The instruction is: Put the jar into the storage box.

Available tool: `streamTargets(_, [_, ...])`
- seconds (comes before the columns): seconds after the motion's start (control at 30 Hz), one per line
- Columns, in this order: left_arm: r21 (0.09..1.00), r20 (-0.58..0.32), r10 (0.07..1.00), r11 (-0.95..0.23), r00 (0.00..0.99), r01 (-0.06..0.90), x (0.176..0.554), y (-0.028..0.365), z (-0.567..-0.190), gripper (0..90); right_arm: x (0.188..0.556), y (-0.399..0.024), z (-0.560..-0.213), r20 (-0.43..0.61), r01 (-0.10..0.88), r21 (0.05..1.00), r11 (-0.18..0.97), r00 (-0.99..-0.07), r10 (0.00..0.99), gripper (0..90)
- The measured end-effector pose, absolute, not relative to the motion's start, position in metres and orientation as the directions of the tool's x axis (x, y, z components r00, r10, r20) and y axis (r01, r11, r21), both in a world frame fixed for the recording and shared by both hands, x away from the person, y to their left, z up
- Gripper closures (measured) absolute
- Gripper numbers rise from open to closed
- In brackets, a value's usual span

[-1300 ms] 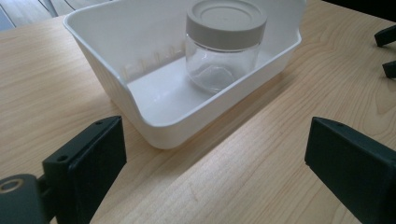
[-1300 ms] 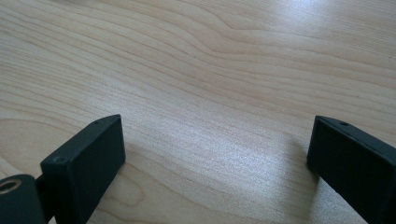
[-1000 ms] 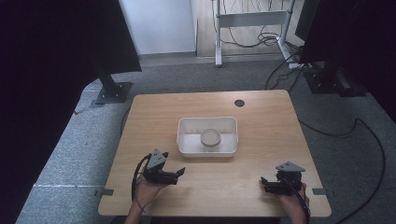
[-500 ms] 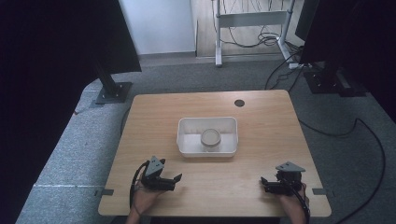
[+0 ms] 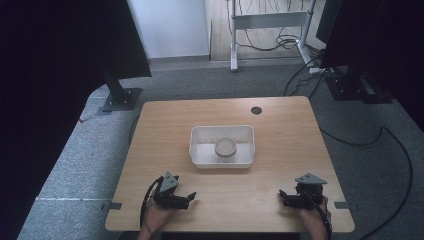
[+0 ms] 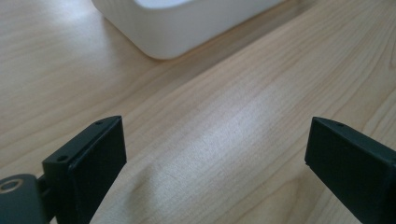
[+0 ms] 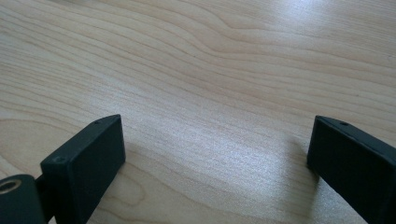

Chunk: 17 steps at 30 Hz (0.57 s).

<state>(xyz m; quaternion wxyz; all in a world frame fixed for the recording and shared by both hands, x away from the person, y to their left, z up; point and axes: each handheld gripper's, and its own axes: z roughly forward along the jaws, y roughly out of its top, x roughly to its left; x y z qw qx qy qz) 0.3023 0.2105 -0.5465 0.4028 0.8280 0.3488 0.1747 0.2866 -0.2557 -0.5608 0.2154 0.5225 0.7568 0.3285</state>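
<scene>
Wooden table (image 5: 280, 120): pale grain, rounded corners, a dark grommet hole (image 5: 256, 110) near its 12 o'clock edge; bare apart from one tub and the two tools.
White tub (image 5: 222, 147): rectangular plastic, at the table's centre, long side facing the person; its rounded corner sits at about 11 o'clock in the left gripper view (image 6: 187, 28).
Round container (image 5: 226, 148): greyish, looks lidded, lying inside the tub slightly toward its 3 o'clock half; too small to tell whether it touches a wall.
Left gripper (image 5: 187, 198): low over the table at 7 o'clock from the tub, held in the left hand (image 5: 159, 216); jaws stand wide apart with bare wood between them (image 6: 215, 154); nose points roughly toward 2 o'clock, at the tub.
Right gripper (image 5: 283, 197): at 5 o'clock from the tub, near the front edge, well apart from it; jaws likewise spread, nothing between them but wood grain (image 7: 217, 154).
Step in hand: judged a resting or ready pose; neither tool touches the tub or the container.
Next move: likely a reach toward 12 o'clock. The left tool is nearer and already aimed. The tub wall calls for coming down from above onto the container, jaws kept spread wide enough to straddle it.
</scene>
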Motion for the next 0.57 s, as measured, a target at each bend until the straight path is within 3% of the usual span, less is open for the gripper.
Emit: streamTargets(0.57, [0.728,0.023,0.704,-0.498,0.709,0.471,0.3044,0.2055,-0.553,5.3,0.2865,-0.2556,-0.5608,0.018,0.65,0.722,0.237,-0.36,0.933,3.9])
